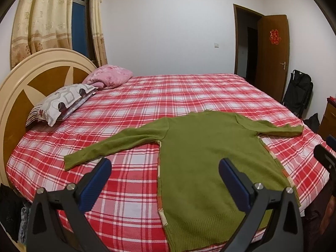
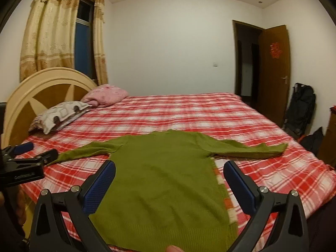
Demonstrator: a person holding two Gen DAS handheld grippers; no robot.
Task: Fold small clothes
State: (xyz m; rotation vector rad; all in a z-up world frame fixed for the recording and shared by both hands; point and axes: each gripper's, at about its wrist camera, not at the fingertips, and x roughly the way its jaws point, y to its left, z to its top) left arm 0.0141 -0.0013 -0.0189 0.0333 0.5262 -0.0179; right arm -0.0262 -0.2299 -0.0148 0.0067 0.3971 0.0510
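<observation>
An olive green sweater (image 1: 201, 159) lies flat on the red plaid bed, hem toward me and both sleeves spread out; it also shows in the right wrist view (image 2: 163, 178). A patterned cloth peeks out along its side edges. My left gripper (image 1: 164, 166) is open and empty, held above the bed over the sweater's left edge. My right gripper (image 2: 169, 169) is open and empty above the sweater's lower body. The left gripper also shows at the left of the right wrist view (image 2: 31, 153), near the left sleeve cuff.
The bed (image 1: 168, 96) has a round headboard (image 1: 25, 88) at left, with a patterned pillow (image 1: 61, 103) and a pink pillow (image 1: 109, 76). A black bag (image 1: 298, 92) stands by the open door (image 1: 273, 56) at right. A wooden cabinet (image 1: 328, 115) is at far right.
</observation>
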